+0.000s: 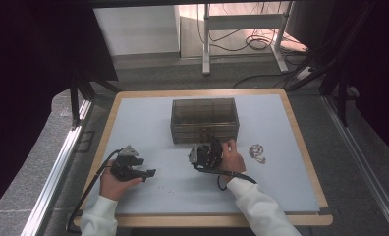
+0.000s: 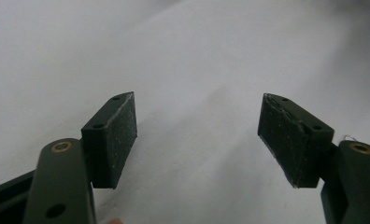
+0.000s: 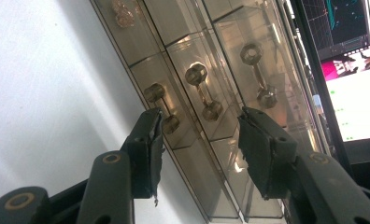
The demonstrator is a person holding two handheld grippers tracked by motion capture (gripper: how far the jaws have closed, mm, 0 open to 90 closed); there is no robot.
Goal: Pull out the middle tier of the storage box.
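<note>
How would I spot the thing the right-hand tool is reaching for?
Start at the pale grey mat covering the wood-edged table, then find the smoky transparent plastic drawer box near its middle. The right gripper, jaws open, points at the box's front, with the middle brass dumbbell-shaped drawer handle in line between its jaws. Similar handles sit on either side.

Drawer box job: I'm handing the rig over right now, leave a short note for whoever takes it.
Left tongs: open, nothing between them, resting low over the mat at the near left.
Right tongs: open, pointed at the front of the smoky drawer box, jaws either side of a gold drawer handle without pressing on it.
Small metal jewellery piece lies on the mat to the right of the box.
Done: right tongs lined up on the drawers.
Left: the drawers look shut, no handle is gripped, and the jewellery piece is untouched. Probably close on a handle and pull.
</note>
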